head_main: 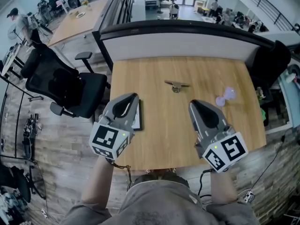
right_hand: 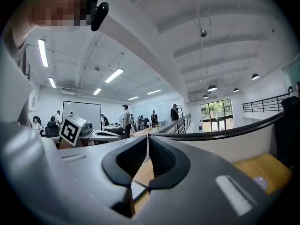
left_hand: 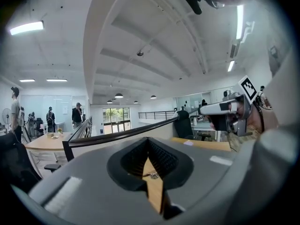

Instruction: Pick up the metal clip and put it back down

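Note:
The metal clip (head_main: 176, 85) lies flat on the wooden table (head_main: 159, 139), towards the far middle, with nothing touching it. My left gripper (head_main: 134, 97) hovers over the table's near left part, well short of the clip, jaws together and empty. My right gripper (head_main: 192, 103) hovers at the near right, also shut with nothing held. In the left gripper view the clip (left_hand: 151, 175) shows small through the slit below the closed fingertips (left_hand: 149, 142). The right gripper view shows its jaws (right_hand: 147, 139) meeting at the tips, with only table behind.
A pale purple translucent object (head_main: 226, 96) lies on the table right of the clip. A dark flat slab (head_main: 138, 118) lies partly under my left gripper. A black office chair (head_main: 65, 86) stands left of the table, a low partition (head_main: 187, 36) along its far edge.

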### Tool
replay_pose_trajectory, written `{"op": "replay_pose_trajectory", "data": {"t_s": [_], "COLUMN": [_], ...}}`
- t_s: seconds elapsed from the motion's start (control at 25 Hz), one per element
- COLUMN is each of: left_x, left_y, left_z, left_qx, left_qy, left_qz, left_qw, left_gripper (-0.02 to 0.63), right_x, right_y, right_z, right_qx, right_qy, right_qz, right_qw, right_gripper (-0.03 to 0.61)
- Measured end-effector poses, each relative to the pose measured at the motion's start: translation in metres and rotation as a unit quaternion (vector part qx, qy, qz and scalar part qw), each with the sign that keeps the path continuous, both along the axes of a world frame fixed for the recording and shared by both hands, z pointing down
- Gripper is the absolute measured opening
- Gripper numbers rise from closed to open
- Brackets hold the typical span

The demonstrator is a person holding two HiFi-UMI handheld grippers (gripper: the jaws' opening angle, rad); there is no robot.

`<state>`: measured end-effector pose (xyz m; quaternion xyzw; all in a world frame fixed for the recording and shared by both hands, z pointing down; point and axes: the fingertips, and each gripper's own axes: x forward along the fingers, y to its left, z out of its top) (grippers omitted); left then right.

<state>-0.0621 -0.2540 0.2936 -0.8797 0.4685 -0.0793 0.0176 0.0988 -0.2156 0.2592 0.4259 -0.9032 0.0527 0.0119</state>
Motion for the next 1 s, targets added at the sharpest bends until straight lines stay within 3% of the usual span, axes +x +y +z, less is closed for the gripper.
{"op": "replay_pose_trajectory", "data": {"t_s": [0.2, 0.4, 0.76, 1.0], "left_x": [-0.006, 0.000, 0.004, -0.002], "left_y": [0.030, 0.050, 0.073, 0.078], "left_z": [-0.015, 0.000, 0.015, 0.016], "left_qx": [0.035, 0.014, -0.006, -0.006], "left_qy": [-0.005, -0.049, -0.038, -0.043], "left_qz": [-0.016, -0.012, -0.002, -0.010], "left_qw": [0.9993, 0.9986, 0.9993, 0.9990], "left_gripper": [0.002, 0.002, 0.002, 0.002], "right_x": [-0.001, -0.004, -0.011, -0.011], "right_y": [0.026, 0.048, 0.058, 0.055], "right_z": [-0.001, 0.000, 0.034, 0.036], "right_qx": [0.003, 0.002, -0.040, -0.042], "right_qy": [0.008, 0.006, 0.013, 0.009], "right_qz": [0.006, 0.008, -0.003, -0.006], "right_qw": [1.000, 1.000, 0.999, 0.999], "right_gripper": [0.020, 0.018, 0.011, 0.011]}}
